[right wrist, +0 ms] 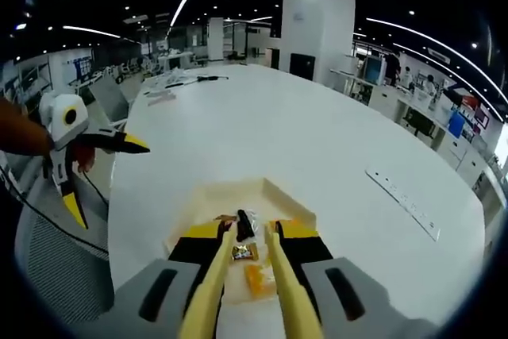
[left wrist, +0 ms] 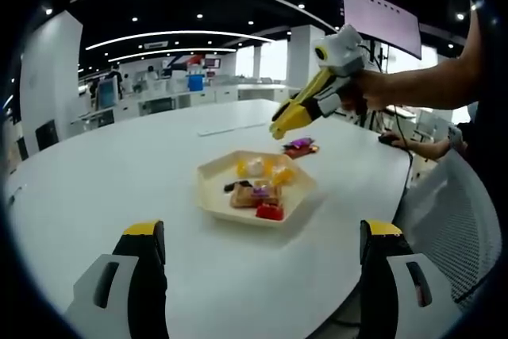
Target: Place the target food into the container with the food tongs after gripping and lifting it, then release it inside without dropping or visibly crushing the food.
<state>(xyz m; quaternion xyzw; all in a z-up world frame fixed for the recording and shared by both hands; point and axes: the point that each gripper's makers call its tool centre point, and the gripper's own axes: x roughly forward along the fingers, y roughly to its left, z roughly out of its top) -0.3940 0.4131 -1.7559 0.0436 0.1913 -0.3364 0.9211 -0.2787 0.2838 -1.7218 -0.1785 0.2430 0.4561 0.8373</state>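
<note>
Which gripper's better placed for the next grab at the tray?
Right. The right gripper holds the tongs directly over the tray of food; the left gripper hangs back, open, holding nothing.

No text, label or number can be read in either view. The far signs at 11 o'clock are too blurred

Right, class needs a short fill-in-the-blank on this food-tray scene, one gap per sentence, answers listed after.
1. The tray rests on a white ____.
2. The left hand-held gripper has its jaws wide ____.
3. The right hand-held gripper holds yellow ____ above the tray.
4. The wrapped sweet lies ____ the tray.

Missing words: table; open; tongs; outside
</note>
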